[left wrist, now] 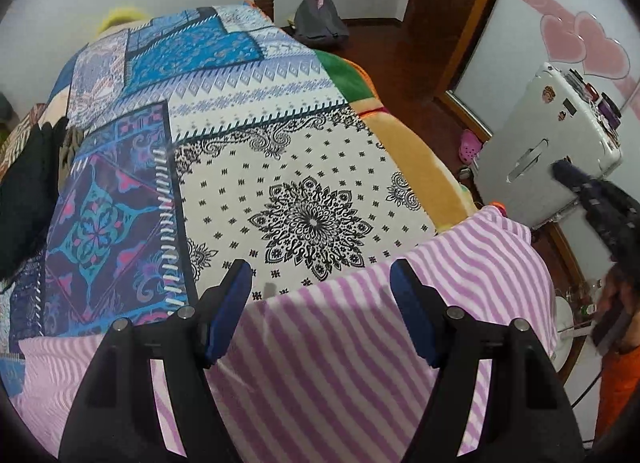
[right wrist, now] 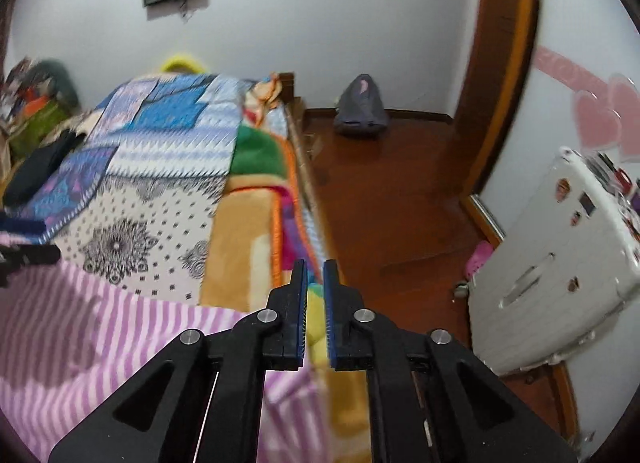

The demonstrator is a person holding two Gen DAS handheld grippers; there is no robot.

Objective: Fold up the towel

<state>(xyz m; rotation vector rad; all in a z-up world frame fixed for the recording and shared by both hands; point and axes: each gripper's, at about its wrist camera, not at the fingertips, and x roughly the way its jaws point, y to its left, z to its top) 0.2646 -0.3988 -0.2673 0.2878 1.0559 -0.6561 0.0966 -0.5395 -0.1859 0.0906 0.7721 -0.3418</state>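
Observation:
A towel with pink and white stripes point(left wrist: 320, 363) lies spread on the near end of the bed, over a patterned cover point(left wrist: 304, 191). My left gripper point(left wrist: 320, 269) hangs open just above the towel's far edge, with nothing between its blue pads. In the right wrist view the towel point(right wrist: 100, 323) fills the lower left. My right gripper point(right wrist: 315, 265) is over the bed's right edge, its jaws shut to a thin slit with no cloth visible between them. It also appears blurred at the right in the left wrist view, the right gripper point(left wrist: 564, 171).
Dark clothing point(left wrist: 28, 191) lies on the bed's left side. Right of the bed is a wooden floor point(right wrist: 392, 199) with a white suitcase point(right wrist: 560, 263), a pink shoe point(right wrist: 478, 257) and a grey backpack point(right wrist: 362, 107) by the far wall.

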